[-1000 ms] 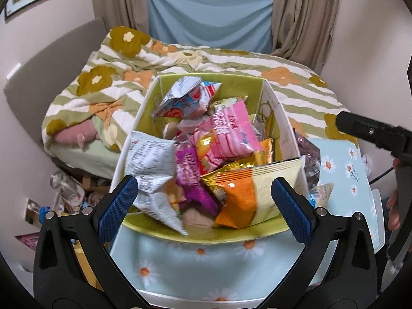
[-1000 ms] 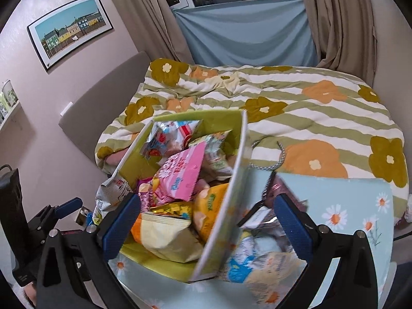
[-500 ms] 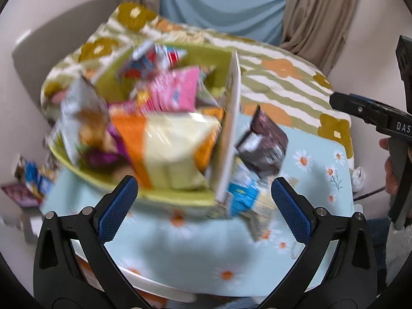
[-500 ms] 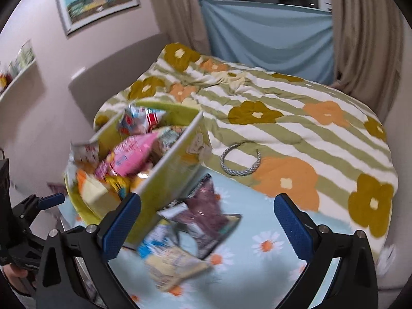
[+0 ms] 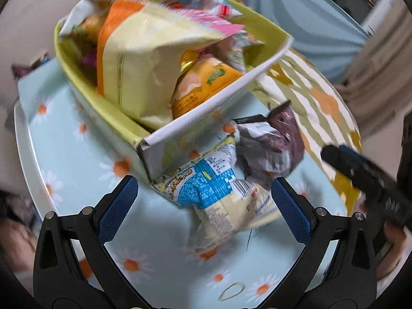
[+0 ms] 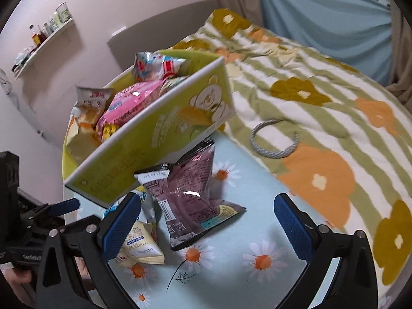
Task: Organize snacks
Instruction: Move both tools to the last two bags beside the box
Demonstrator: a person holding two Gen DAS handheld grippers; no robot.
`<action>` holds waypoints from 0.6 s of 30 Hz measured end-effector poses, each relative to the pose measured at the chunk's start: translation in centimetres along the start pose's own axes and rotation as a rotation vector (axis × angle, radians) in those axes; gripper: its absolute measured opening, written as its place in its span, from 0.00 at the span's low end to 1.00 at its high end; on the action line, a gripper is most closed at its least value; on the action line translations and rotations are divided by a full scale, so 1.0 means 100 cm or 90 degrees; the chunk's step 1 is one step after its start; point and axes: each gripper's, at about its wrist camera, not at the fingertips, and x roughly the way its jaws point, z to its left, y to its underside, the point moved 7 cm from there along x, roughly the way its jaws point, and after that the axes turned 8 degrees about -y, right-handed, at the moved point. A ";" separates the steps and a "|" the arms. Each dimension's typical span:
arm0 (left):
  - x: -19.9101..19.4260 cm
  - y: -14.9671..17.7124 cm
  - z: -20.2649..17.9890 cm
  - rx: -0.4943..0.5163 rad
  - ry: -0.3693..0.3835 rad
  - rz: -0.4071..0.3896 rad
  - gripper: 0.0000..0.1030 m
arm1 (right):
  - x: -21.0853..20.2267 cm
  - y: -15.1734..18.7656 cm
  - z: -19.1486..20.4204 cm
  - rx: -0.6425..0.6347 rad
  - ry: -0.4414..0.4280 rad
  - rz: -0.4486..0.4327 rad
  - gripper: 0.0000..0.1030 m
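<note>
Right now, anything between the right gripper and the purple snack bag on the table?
Nothing visible. The right gripper is open, and the purple snack bag lies flat on the daisy tablecloth ahead of its fingers. The green snack box overhangs the bag's far end only.

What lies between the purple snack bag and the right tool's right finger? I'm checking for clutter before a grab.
Bare daisy-print tablecloth only. The right wrist view shows nothing between the purple snack bag and that finger.
</note>
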 end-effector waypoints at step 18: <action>0.046 0.030 -0.015 -0.048 -0.002 0.073 0.77 | 0.053 0.013 0.005 -0.086 -0.069 0.094 1.00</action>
